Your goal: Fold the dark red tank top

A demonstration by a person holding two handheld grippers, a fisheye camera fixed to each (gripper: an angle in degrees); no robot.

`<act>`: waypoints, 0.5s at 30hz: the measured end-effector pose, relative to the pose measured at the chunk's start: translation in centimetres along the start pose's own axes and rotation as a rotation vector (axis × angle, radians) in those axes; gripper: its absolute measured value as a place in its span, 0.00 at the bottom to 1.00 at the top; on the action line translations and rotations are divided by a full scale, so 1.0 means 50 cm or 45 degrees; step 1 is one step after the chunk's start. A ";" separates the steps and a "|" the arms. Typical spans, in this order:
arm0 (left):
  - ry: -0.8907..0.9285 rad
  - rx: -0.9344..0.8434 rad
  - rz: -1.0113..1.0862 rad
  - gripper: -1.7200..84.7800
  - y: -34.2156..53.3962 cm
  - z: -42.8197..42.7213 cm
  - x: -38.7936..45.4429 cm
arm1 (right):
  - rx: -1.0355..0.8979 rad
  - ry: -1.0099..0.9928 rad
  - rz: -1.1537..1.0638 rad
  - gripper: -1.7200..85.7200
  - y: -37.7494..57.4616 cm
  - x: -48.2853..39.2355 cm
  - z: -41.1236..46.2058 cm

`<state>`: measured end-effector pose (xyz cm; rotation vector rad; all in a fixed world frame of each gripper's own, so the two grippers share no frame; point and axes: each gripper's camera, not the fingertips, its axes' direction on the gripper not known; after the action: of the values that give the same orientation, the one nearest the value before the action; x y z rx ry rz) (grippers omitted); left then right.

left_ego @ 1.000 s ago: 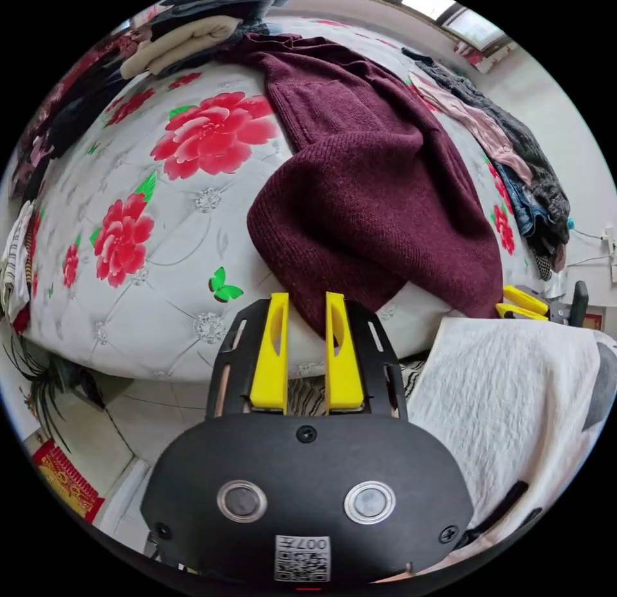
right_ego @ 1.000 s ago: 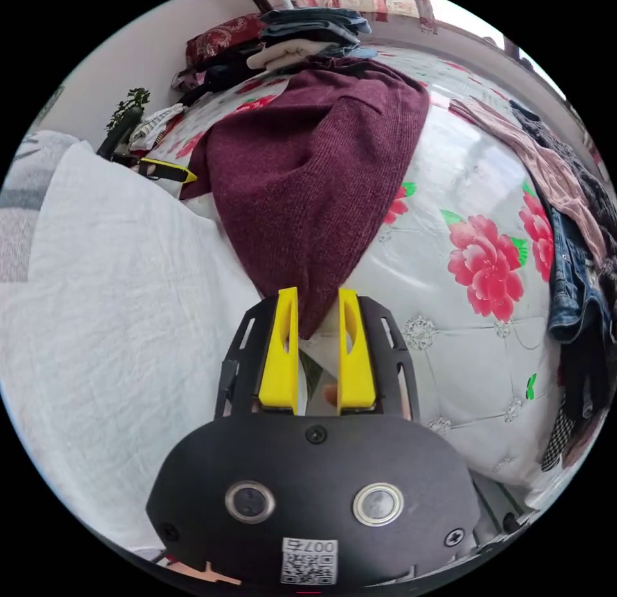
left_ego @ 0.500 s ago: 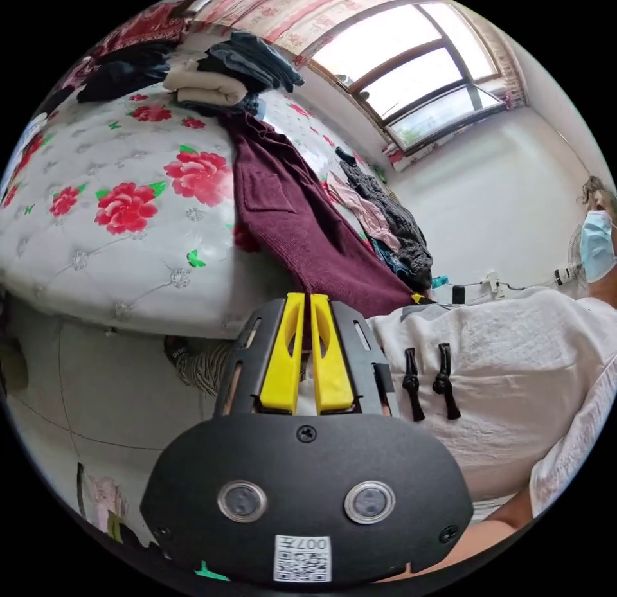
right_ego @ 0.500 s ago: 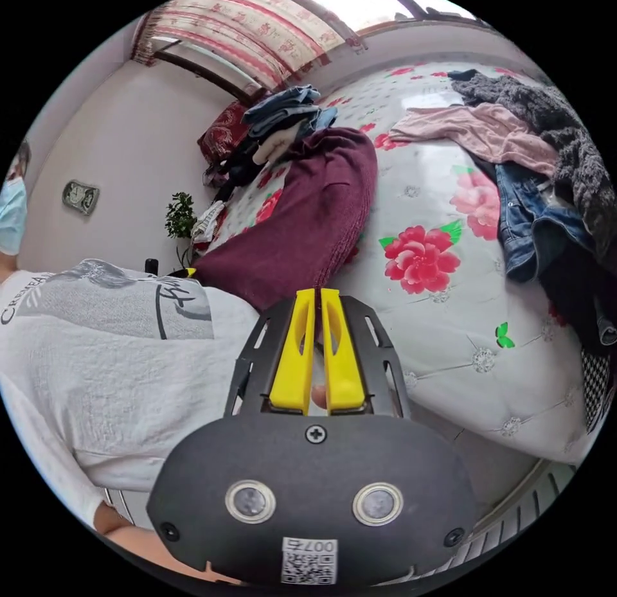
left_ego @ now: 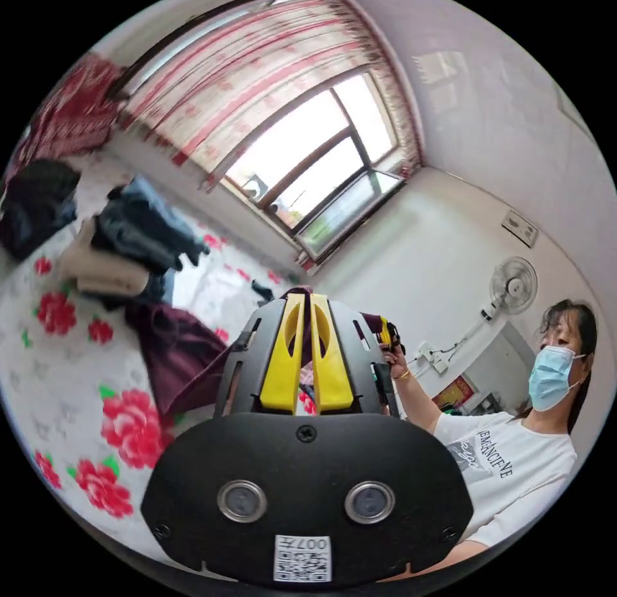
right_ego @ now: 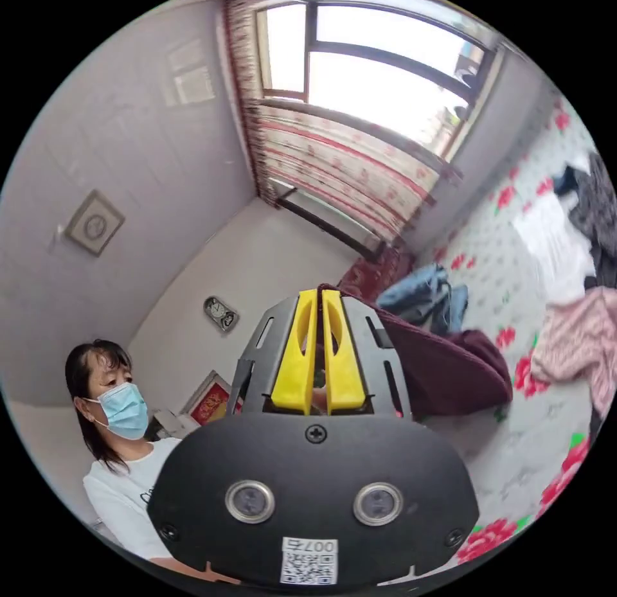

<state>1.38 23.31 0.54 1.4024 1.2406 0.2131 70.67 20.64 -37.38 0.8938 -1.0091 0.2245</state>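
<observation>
Both tongs clenched on the dark red tank top (left_ego: 177,359): left tongs (left_ego: 306,301) & right tongs (right_ego: 319,298) each pinch an edge w/ jaws nearly closed, fabric wedged between. Top is lifted, its other end draping down onto the floral bed (left_ego: 58,372). Folded clothes stack (left_ego: 128,250) sits farther back on the bed, nr the window (left_ego: 308,173).

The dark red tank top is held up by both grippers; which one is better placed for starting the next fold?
Neither clearly: the left gripper and the right gripper each pinch an edge of the dark red tank top, equally lifted.
</observation>
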 end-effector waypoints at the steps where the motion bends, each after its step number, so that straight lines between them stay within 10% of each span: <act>1: 0.051 0.065 0.151 0.01 -0.064 -0.029 0.092 | 0.047 0.003 -0.168 0.02 -0.040 -0.098 -0.012; 8: 0.110 0.172 0.557 0.01 -0.092 -0.224 0.375 | 0.105 -0.102 -0.644 0.02 0.051 -0.396 -0.152; 15: 0.059 -0.182 0.234 0.01 0.193 -0.264 0.275 | -0.152 0.232 -0.189 0.02 0.348 -0.316 -0.240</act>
<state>2.51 44.17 5.05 1.3936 1.1114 0.4545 60.23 44.12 -43.39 0.8194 -0.7755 0.1167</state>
